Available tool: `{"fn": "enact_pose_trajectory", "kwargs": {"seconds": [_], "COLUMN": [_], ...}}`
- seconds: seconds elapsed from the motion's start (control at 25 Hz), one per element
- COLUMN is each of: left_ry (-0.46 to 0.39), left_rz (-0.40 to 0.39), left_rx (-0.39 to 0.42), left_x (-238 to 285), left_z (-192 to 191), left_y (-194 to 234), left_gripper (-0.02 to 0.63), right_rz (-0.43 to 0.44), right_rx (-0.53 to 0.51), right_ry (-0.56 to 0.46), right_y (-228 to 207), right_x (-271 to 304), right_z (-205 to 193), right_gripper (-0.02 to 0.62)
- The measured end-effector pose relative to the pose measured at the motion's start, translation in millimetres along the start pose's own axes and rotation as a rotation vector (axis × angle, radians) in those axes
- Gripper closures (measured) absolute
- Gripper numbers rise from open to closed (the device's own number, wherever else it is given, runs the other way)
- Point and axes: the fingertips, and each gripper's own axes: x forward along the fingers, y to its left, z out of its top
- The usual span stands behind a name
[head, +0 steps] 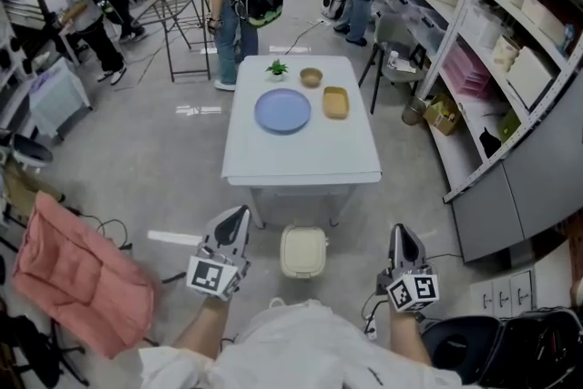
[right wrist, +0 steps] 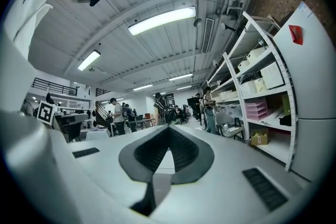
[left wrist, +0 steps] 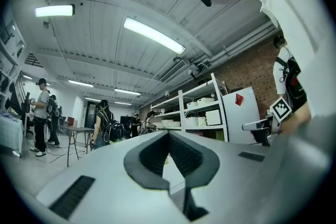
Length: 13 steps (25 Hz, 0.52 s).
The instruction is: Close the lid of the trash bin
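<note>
While the left gripper (head: 239, 214) and right gripper (head: 401, 234) hang low in front of the person's white shirt (head: 301, 351), the bin (head: 303, 250) sits on the floor (head: 173, 168) between them, touching neither. Its cream top faces up and looks flat (whether the lid is fully down I cannot tell from above). Nothing stands between the grippers and the bin. A pink cloth (head: 77, 273) lies off to the left, and a black chair (head: 474, 346) sits at the lower right. Just past the bin stands a table (head: 301, 164). On its far half are a blue plate (head: 282, 111) and a yellow tray (head: 335, 102) beside it. A bowl (head: 311, 76) and a small plant (head: 277, 67) sit at the far edge. Shelves (head: 510, 59) run along the right side. A metal rack (head: 187, 23) and several people (head: 235, 5) stand farther down the room.

In its own view the left gripper (left wrist: 169, 135) has its jaws pressed together with nothing between them, and it touches nothing. The right gripper (right wrist: 169, 129) is the same in its view, with jaws closed tight and empty. Both point out across the room, not down at the bin.
</note>
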Motion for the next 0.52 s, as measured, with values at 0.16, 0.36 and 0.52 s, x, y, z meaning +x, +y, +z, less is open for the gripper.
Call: {"fn": "enact_pose_trajectory", "kwargs": {"seconds": [0.16,0.36,0.52], "left_ry": [0.015,0.017,0.014], "left_rz": [-0.012,-0.004,-0.010], "left_rx": [0.014,0.016,0.016], "left_x": [0.2,4.6,5.2], "left_z": [-4.9,-0.9,-4.3], "left_y": [-2.1,-3.4,-3.7], "left_gripper": [0.581,0.581,0.581], "right_rz": [-0.001,0.006,0.024], "right_rx": [0.004,0.003,0.009], "right_ry": [0.003,0.013,0.012], "right_y": [3.0,3.5,3.6], "right_x": [0.1,2.3,6.2], "right_z": [1.4,-2.0,-4.8], "right_gripper": [0.578,0.578,0.578]}}
